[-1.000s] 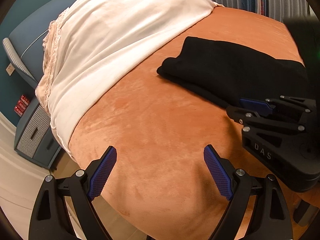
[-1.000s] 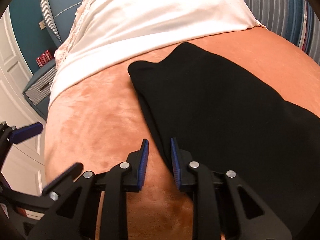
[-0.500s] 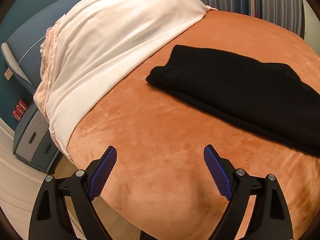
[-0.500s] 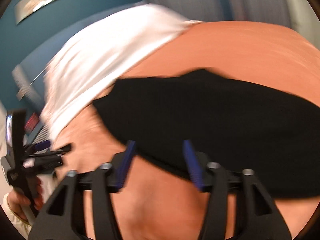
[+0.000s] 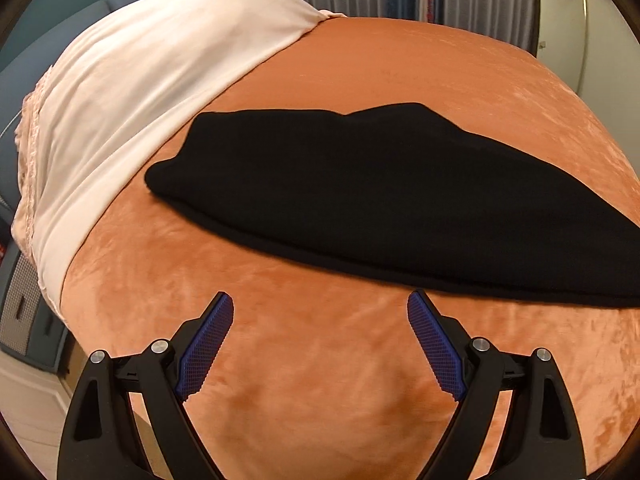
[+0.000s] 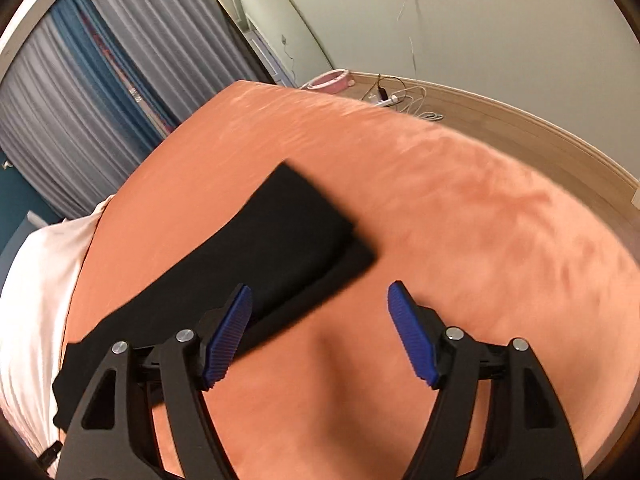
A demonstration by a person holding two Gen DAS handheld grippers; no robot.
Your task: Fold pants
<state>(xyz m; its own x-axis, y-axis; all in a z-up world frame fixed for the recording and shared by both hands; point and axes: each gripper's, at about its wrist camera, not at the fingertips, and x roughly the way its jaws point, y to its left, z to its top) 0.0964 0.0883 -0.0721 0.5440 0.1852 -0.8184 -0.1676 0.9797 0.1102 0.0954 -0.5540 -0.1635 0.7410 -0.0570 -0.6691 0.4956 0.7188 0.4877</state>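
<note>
The black pants [image 5: 360, 200] lie folded lengthwise in a long flat strip on the orange bedspread [image 5: 320, 360]. In the right wrist view the pants [image 6: 288, 232] run from the lower left to a squared leg end near the middle. My left gripper [image 5: 320, 344] is open and empty, hovering just short of the pants' near edge. My right gripper [image 6: 320, 332] is open and empty, above the bed beside the leg end, its left finger over the black cloth.
A cream sheet [image 5: 140, 92] covers the head of the bed on the left. Grey and blue curtains [image 6: 100, 92] hang behind. A mirror [image 6: 272, 20], a pink object [image 6: 332, 80] and cables [image 6: 400, 100] sit on the wooden floor past the bed.
My right gripper let go of the pants' edge, opened wide, and swung right toward the leg end. My left gripper stayed open and turned right, bringing the pants more into view.
</note>
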